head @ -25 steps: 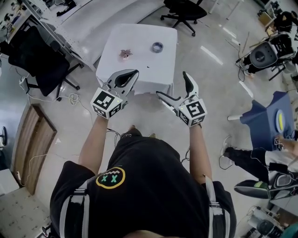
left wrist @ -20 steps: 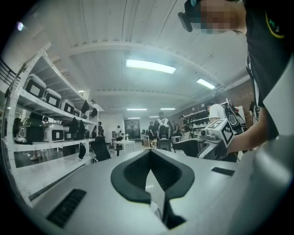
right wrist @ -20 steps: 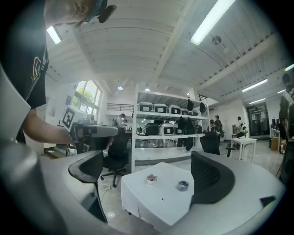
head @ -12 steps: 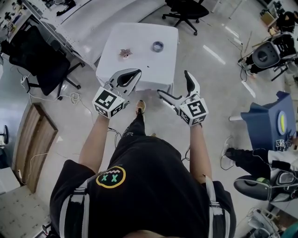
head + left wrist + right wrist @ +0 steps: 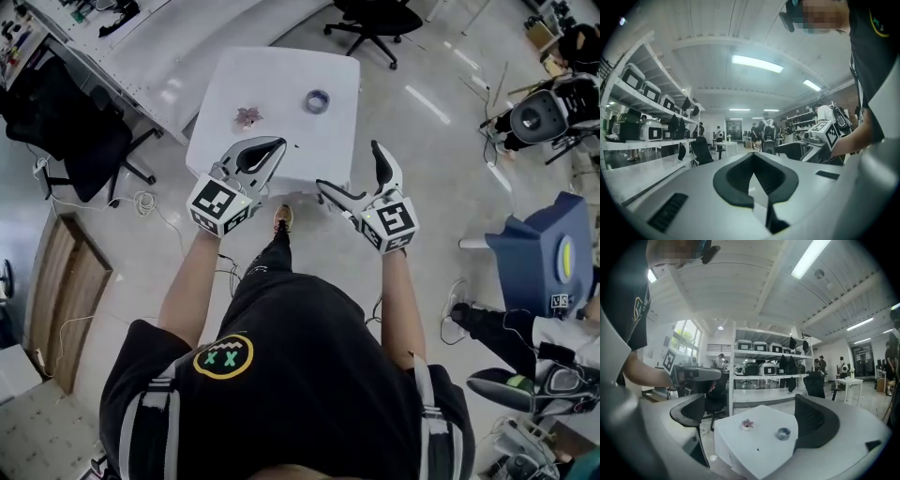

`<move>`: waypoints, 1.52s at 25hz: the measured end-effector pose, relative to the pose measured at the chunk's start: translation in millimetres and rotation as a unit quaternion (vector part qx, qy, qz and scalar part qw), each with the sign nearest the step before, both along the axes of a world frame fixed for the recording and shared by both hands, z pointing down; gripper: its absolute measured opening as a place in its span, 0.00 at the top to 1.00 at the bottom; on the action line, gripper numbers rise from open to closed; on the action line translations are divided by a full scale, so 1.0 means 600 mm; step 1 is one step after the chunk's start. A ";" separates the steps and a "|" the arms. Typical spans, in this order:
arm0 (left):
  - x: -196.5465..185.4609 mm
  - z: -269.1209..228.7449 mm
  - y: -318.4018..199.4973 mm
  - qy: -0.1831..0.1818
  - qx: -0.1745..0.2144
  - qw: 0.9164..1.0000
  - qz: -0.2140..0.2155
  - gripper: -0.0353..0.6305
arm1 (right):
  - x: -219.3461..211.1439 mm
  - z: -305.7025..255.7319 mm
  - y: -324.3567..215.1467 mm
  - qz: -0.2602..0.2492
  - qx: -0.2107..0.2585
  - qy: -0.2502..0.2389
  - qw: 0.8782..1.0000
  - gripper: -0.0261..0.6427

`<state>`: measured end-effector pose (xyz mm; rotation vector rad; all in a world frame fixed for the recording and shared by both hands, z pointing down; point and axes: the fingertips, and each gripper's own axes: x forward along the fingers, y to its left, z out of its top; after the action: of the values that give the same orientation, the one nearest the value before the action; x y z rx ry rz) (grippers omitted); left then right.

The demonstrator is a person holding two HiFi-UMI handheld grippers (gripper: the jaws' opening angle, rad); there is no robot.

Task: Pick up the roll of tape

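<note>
The roll of tape was seen lying flat on the white table, toward its far right part, with nothing touching it. A small pink object was set to the left of it, well apart.

Both grippers were held in the air at the near edge of the table, well short of the tape. The jaws of the left gripper were brought together at their tips; in the left gripper view the dark pads were closed into a loop with nothing caught inside.

The jaws of the right gripper were spread wide apart and nothing was held. Through the right gripper view the table was framed between the jaws, with the tape nearer the right-hand jaw and the pink object to its left.
</note>
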<state>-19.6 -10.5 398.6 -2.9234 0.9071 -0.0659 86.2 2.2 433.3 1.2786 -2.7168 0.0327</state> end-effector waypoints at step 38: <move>0.030 0.072 -0.454 0.014 -0.059 0.997 0.053 0.92 | 0.001 0.057 -0.438 0.035 -0.049 0.016 0.998 0.07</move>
<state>-1.8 -282.8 441.8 -3.0837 0.7772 -0.0759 86.8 -260.7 467.2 1.3339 -2.6087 0.1488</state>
